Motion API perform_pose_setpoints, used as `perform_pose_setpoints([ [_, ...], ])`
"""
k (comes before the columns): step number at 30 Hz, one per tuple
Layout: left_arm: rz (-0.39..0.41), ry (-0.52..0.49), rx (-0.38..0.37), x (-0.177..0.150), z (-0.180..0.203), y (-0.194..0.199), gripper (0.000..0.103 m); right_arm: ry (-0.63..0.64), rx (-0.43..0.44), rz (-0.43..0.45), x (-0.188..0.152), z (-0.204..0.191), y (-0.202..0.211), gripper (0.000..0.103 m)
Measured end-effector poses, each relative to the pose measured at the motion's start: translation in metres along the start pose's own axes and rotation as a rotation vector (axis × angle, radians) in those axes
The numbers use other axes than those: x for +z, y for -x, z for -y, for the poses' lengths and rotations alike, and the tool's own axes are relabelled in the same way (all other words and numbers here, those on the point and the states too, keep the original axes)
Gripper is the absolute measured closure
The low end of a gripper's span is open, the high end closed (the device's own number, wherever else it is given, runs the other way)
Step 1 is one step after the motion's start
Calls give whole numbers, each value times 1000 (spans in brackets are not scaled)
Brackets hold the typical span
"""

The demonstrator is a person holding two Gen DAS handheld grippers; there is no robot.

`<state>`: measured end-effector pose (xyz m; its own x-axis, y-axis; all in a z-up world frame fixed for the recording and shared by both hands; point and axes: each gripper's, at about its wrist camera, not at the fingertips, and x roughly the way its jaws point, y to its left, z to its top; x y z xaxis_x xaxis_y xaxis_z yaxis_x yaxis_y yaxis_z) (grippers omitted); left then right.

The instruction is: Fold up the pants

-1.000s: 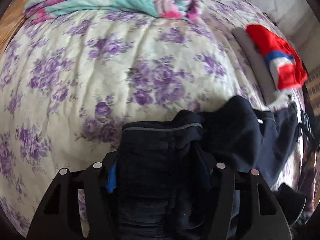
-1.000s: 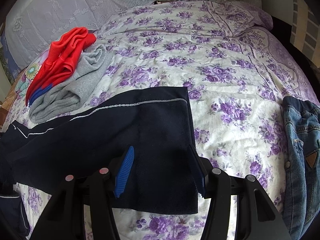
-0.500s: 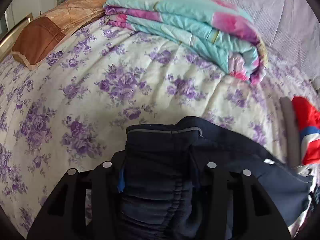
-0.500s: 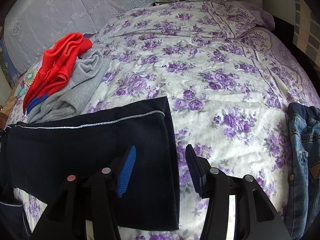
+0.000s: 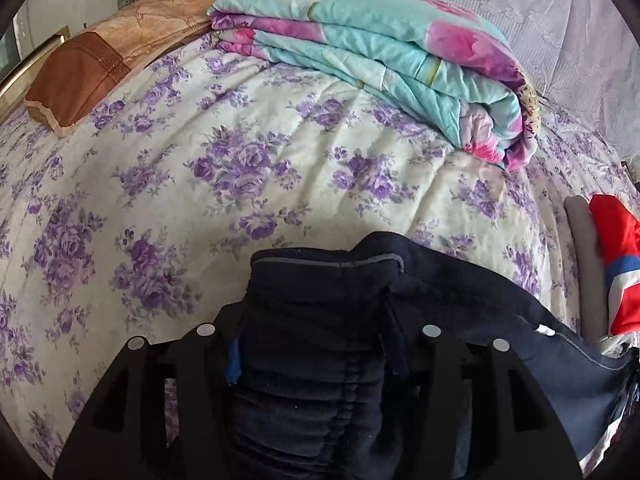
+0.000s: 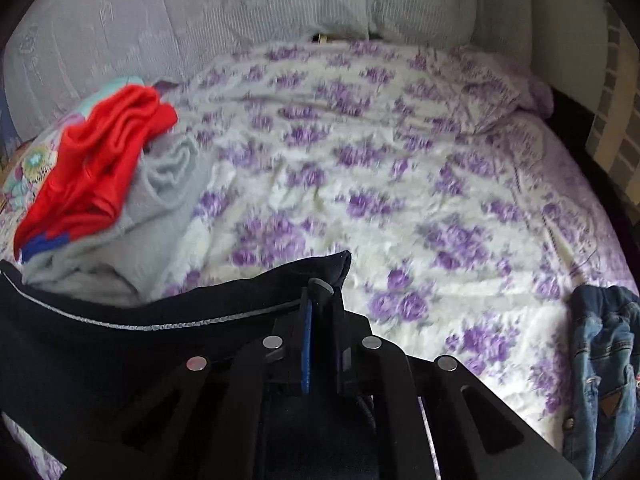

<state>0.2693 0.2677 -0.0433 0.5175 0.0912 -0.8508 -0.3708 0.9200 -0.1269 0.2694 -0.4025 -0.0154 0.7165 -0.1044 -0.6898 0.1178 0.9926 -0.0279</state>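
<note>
Navy pants [image 5: 320, 288] with a thin grey stripe lie on the flowered bed sheet [image 5: 200, 168]. My left gripper [image 5: 316, 340] has the gathered waistband bunched between its fingers. The fabric fills the gap, the blue pad presses its left side, and the jaws are opening slightly. In the right wrist view the pants [image 6: 120, 344] stretch off to the left. My right gripper [image 6: 320, 292] is closing, with its jaws nearly together on the leg's end corner, which sticks out just past the fingertips.
A folded teal and pink quilt [image 5: 380, 60] and a brown cushion [image 5: 100, 64] lie at the far side. Red and grey garments [image 6: 100, 168] are piled beside the pants. Blue jeans [image 6: 600, 368] lie at the right edge. Pale pillows [image 6: 420, 0] line the back.
My right gripper went from open over the pant leg to pinched on its end, lifting it a little. My left gripper rolled and swung towards the quilt, with the waistband still in it.
</note>
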Motion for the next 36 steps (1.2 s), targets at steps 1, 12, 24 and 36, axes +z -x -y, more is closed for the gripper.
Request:
perform_pose_setpoints([
  [1, -11, -5, 14, 1, 2, -6, 47, 8, -21, -37, 1, -2, -8, 94],
  [12, -59, 106, -200, 5, -26, 72, 35, -49, 279, -6, -25, -20, 92, 37],
  [24, -215, 95, -328, -159, -63, 135, 12, 464, 649, -158, -198, -201, 163, 53],
  [36, -236, 272, -401, -177, -73, 103, 13, 391, 137, 403, -109, -90, 293, 92],
])
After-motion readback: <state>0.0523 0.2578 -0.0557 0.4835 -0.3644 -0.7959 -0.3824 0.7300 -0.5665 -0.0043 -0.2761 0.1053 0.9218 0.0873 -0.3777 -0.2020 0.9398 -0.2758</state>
